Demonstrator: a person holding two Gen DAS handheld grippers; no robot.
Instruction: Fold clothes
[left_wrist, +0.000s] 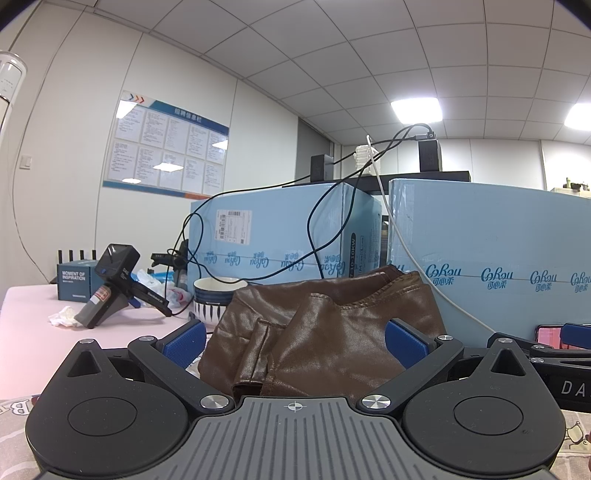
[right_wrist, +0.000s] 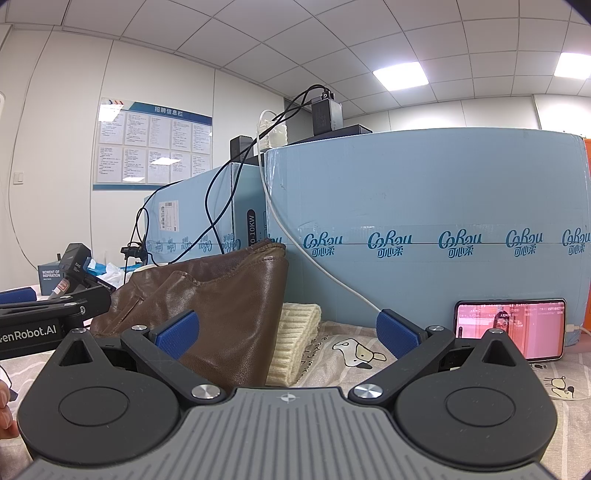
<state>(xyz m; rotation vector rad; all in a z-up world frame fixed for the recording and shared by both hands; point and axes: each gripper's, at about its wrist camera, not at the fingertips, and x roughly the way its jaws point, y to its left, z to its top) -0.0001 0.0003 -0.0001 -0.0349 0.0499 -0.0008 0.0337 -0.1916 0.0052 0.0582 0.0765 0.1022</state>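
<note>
Trouble could come from the thin white cable (right_wrist: 295, 243) hanging behind the crumpled brown leather garment (left_wrist: 325, 332); a pull might snag it. That garment lies on the counter (left_wrist: 33, 332) before both tongs. Left tongs (left_wrist: 295, 345) and right tongs (right_wrist: 290, 332) point level, wide open, holding nothing.

A brown leather garment (left_wrist: 325, 332) lies crumpled atop a cream knit (right_wrist: 295, 343).

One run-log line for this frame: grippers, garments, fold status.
left gripper: open, empty | right gripper: open, empty | brown leather garment: heaped, unfolded | cream knitted garment: beside it | fold: not started
</note>
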